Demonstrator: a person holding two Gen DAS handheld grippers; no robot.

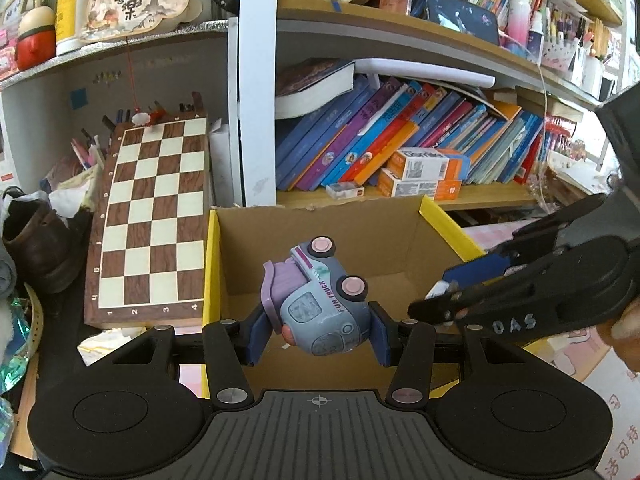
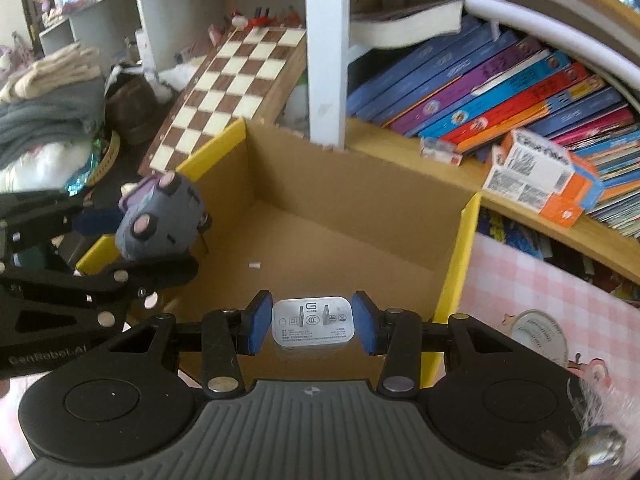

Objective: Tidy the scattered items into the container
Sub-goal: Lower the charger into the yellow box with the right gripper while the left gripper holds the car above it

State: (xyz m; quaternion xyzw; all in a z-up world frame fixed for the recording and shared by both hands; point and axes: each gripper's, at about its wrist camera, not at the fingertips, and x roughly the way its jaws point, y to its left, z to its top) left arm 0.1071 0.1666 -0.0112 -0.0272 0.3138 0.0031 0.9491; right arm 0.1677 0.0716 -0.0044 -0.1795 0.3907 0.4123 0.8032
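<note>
My left gripper (image 1: 318, 330) is shut on a grey and purple toy truck (image 1: 320, 304) marked "FUN TRUCK" and holds it over the open cardboard box (image 1: 400, 248) with yellow rims. The truck also shows in the right wrist view (image 2: 160, 220), at the box's left rim. My right gripper (image 2: 312, 326) is shut on a white charger (image 2: 313, 322) and holds it above the near edge of the box (image 2: 360, 208). In the left wrist view the right gripper (image 1: 444, 300) comes in from the right, over the box's right rim. The box floor holds only a small white scrap (image 2: 254, 265).
A chessboard (image 1: 152, 216) leans beside the box on the left. Behind the box stands a white shelf post (image 1: 256, 92) and a shelf of leaning books (image 1: 400, 140) with orange cartons (image 1: 424, 176). Folded clothes (image 2: 48, 100) and a brown shoe (image 1: 36, 240) lie at left. A pink checked cloth (image 2: 540, 288) lies at right.
</note>
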